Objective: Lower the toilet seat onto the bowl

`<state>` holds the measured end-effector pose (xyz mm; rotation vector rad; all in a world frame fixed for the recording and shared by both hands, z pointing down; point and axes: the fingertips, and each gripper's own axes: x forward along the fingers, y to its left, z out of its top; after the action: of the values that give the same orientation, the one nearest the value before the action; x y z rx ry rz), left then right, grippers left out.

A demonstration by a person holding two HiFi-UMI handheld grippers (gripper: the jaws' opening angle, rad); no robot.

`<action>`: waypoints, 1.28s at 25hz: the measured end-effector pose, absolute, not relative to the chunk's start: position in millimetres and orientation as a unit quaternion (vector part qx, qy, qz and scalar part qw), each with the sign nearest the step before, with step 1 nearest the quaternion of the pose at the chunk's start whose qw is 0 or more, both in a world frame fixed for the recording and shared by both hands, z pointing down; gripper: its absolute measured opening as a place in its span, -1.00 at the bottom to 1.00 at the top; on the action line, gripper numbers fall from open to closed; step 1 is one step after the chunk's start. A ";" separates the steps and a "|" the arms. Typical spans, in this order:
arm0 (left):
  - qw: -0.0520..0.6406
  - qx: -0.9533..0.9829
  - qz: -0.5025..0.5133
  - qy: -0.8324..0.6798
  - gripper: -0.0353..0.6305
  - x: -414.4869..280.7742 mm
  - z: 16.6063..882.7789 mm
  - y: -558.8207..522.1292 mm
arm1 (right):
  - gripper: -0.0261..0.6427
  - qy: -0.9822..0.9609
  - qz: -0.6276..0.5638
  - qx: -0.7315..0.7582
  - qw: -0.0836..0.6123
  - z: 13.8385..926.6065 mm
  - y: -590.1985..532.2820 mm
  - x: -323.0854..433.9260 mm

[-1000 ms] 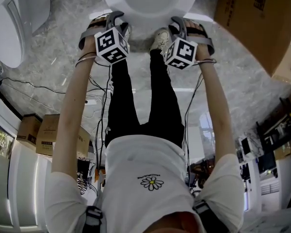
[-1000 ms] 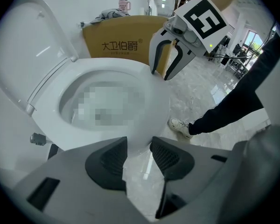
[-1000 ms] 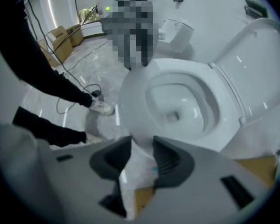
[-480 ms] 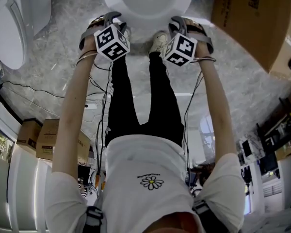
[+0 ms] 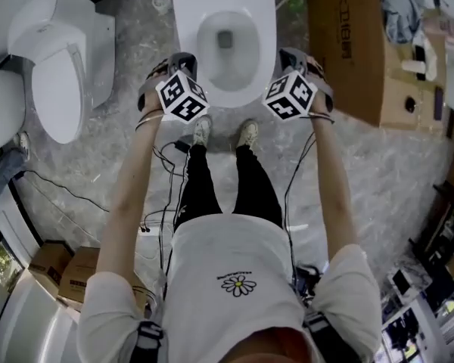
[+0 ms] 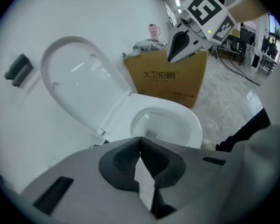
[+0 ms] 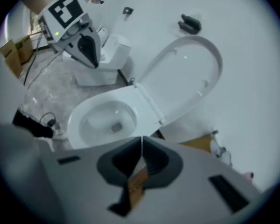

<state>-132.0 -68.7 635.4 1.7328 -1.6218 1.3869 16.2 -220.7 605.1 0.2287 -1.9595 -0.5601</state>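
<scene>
your left claw [image 6: 140,140] pressed together on nothing, your right claw [image 7: 141,140] likewise pressed together, either side of the bowl [image 5: 247,88], toilet seat [image 6: 79,80] raised upright behind it

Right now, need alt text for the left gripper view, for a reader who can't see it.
The left gripper, jaws shut on nothing, points at a white toilet bowl whose toilet seat stands raised against the wall. The right gripper, with its marker cube, hangs at upper right in front of a cardboard box that stands beyond the bowl.
</scene>
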 end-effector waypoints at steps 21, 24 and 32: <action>-0.063 0.558 -0.044 -0.826 -0.83 -81.4 170.8 -3.1 | -0.83 -0.931 -0.072 0.359 0.008 200.5 -94.9 32.3; -0.088 0.549 -0.039 -0.830 -0.83 -70.7 170.3 3.0 | -0.83 -0.932 -0.095 0.350 0.013 202.1 -82.0 36.0; -0.076 0.541 -0.045 -0.836 -0.83 -79.6 174.9 8.1 | -0.83 -0.934 -0.097 0.341 0.032 213.0 -72.5 39.0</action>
<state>-79.6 8.1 174.9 1.7877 -2.7618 -0.1477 39.0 -72.5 213.0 1.0501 -2.8783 -0.3000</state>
